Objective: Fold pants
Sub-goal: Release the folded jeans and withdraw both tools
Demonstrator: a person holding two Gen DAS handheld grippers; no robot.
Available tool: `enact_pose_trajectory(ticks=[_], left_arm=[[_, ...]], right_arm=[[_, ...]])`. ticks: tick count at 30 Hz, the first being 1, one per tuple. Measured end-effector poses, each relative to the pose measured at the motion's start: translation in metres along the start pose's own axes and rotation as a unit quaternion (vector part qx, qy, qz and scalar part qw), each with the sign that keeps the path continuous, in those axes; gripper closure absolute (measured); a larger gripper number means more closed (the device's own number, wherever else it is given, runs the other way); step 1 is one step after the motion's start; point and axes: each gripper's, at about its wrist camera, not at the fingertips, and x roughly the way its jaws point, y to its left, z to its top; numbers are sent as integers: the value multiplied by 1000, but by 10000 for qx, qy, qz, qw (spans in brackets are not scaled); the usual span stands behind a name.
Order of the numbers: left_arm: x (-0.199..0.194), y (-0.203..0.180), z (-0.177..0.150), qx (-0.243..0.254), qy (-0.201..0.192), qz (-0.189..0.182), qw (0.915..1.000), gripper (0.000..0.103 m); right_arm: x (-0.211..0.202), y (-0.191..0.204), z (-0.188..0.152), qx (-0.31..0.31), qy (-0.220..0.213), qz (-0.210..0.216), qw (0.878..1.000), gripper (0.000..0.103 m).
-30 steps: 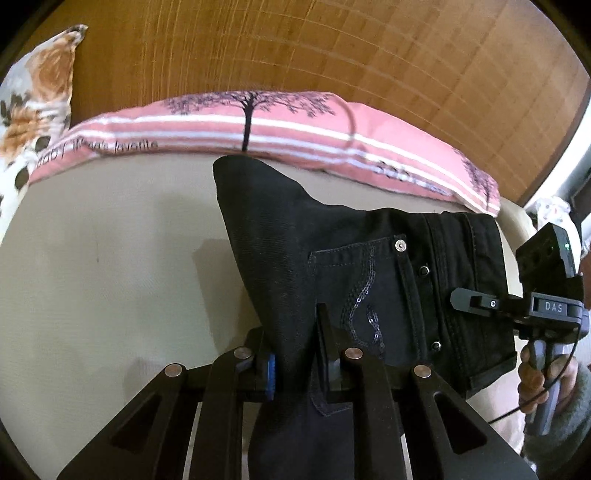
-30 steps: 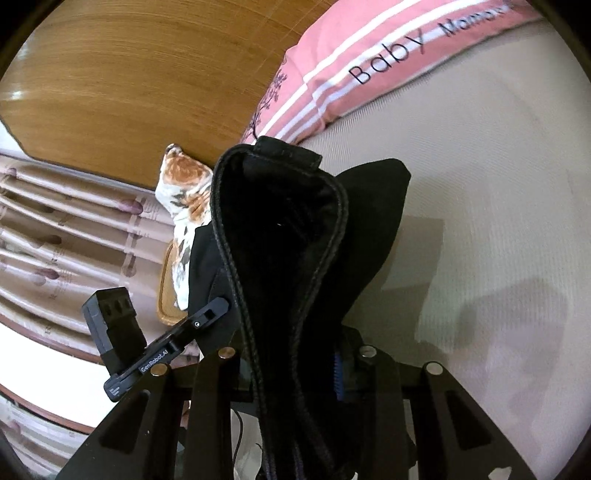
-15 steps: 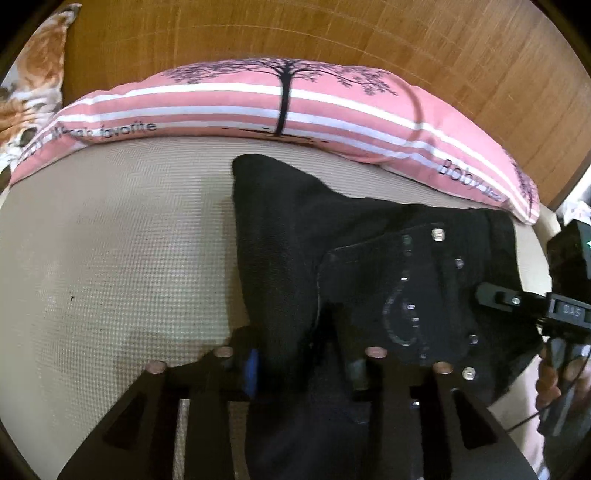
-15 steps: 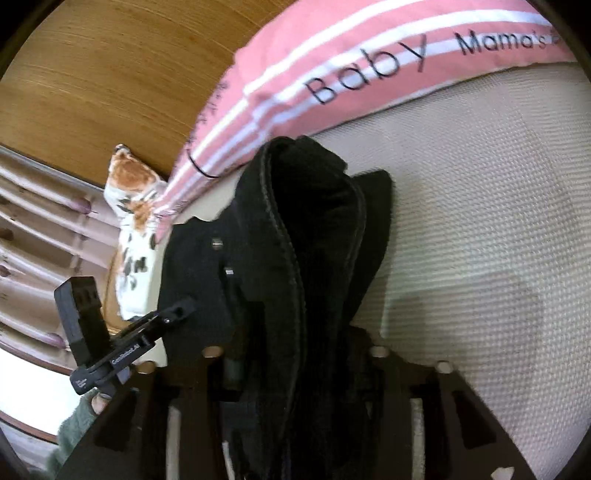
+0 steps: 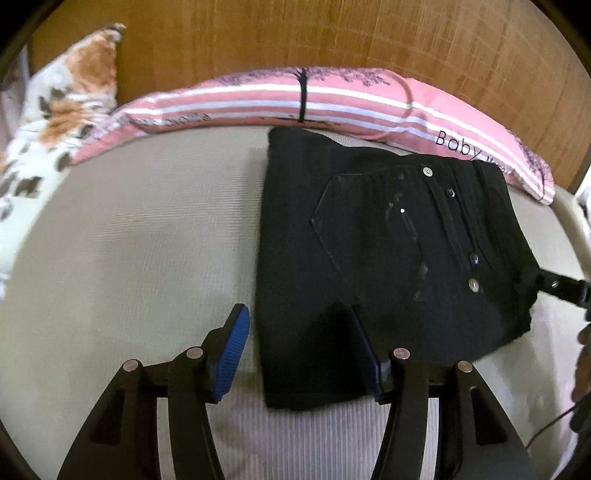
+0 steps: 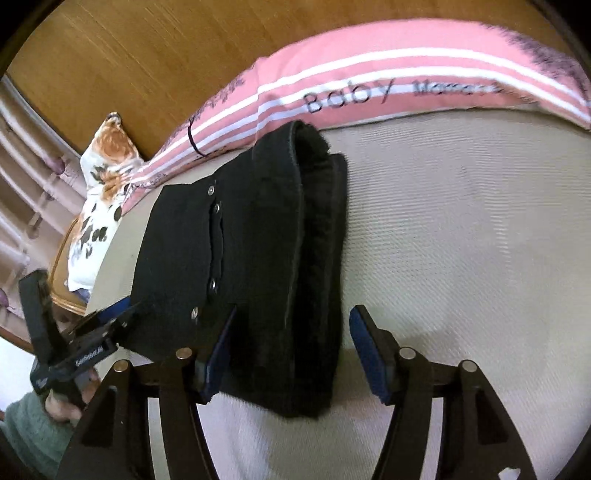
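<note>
The black pants (image 5: pixel 388 251) lie folded in a compact stack on the beige mattress (image 5: pixel 140 240), back pocket with rivets facing up. In the right wrist view the pants (image 6: pixel 266 258) show their layered folded edge. My left gripper (image 5: pixel 299 332) is open, its blue-padded jaws standing either side of the stack's near left corner without squeezing it. My right gripper (image 6: pixel 290 332) is open too, jaws straddling the near end of the stack. The left gripper also shows at the lower left of the right wrist view (image 6: pixel 107 317).
A pink striped pillow (image 5: pixel 332 99) lies along the wooden headboard (image 5: pixel 332 33) just behind the pants. A floral cushion (image 5: pixel 55 110) sits at the far left. The person's hand in a green sleeve (image 6: pixel 40 424) shows at lower left.
Both grippers carried the hanging pants down onto the mattress, then opened and let go. The pants now rest flat instead of hanging from the jaws.
</note>
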Motion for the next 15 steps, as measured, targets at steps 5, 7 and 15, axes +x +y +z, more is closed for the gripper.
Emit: enact_pose_trajectory(ticks=[5,7,15], left_arm=[[-38,-14,-13,14,-146,373,9992,44],[-52,-20,-19,35,-204,506,9985,38],[-90,-36,-47,13,-261,714,9971,34]], right_arm=[[-32,19,-19,-278,-208,-495,9982,44],[-42,32,-27,-414,-306,-714,9961,38],[-66,93,-56,-1037,-640,-1302,9840,11]])
